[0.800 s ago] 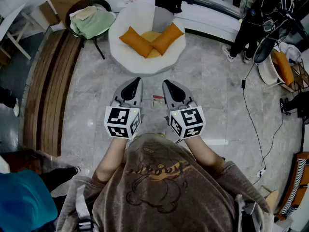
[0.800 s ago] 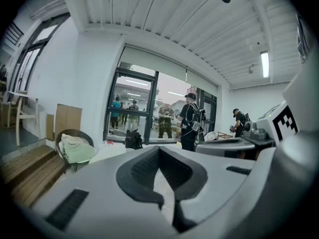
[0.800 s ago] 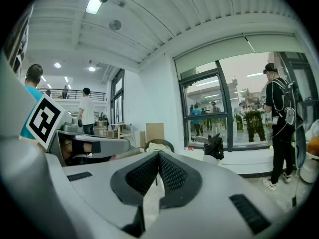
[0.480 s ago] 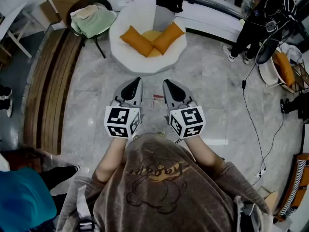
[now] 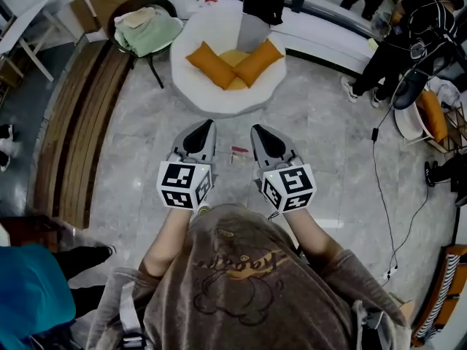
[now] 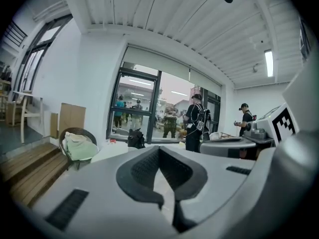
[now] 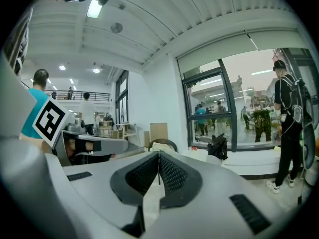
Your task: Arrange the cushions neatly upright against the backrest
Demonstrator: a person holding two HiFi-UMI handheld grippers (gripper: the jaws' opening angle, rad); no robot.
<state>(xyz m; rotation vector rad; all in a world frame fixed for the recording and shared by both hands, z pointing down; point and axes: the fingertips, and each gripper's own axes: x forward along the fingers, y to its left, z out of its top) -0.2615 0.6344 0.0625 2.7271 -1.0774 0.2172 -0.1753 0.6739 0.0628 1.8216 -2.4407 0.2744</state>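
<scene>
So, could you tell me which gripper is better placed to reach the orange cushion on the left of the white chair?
Left. The left gripper points almost straight at that orange cushion; the right gripper lines up with the other orange cushion. Both are shut and empty.

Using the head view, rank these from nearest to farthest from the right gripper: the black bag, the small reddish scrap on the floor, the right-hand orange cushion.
From the right gripper:
1. Small reddish scrap: on the floor, just to its left.
2. Right-hand orange cushion: ahead, on the round white chair.
3. Black bag: farthest, on the ledge behind the chair.
</scene>
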